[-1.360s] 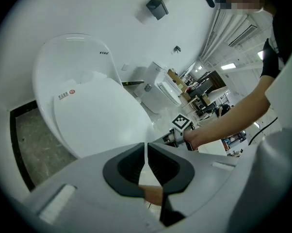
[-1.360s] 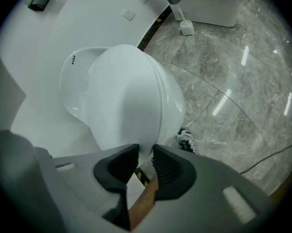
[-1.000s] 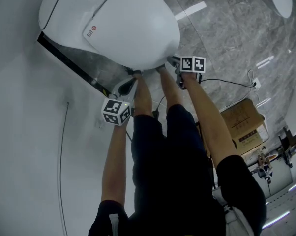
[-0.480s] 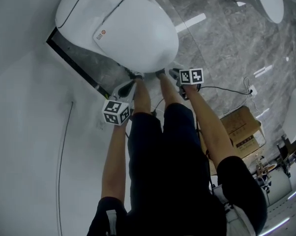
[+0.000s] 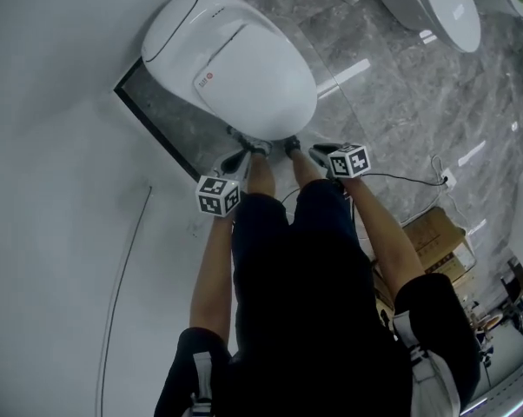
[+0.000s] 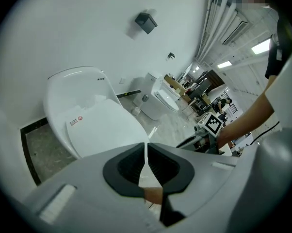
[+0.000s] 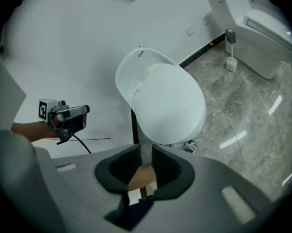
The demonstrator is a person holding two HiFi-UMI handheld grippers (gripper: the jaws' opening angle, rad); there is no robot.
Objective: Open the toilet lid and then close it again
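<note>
Toilet (image 5: 170, 33): lid (image 5: 253, 81) down.
Left gripper (image 6: 146, 152): before toilet's front, jaws together, empty.
Right gripper (image 7: 146, 154): before toilet's front, jaws closing, empty.

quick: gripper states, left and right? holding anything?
Left gripper: closed, holding nothing.
Right gripper: slightly open, jaws closing, nothing between them.

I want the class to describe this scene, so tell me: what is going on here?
A person stands before a white ceramic toilet, a gripper in each hand. Its smooth white lid is down. Neither gripper touches it: the left gripper is shut and empty, the right gripper is closing its jaws on nothing.
</note>
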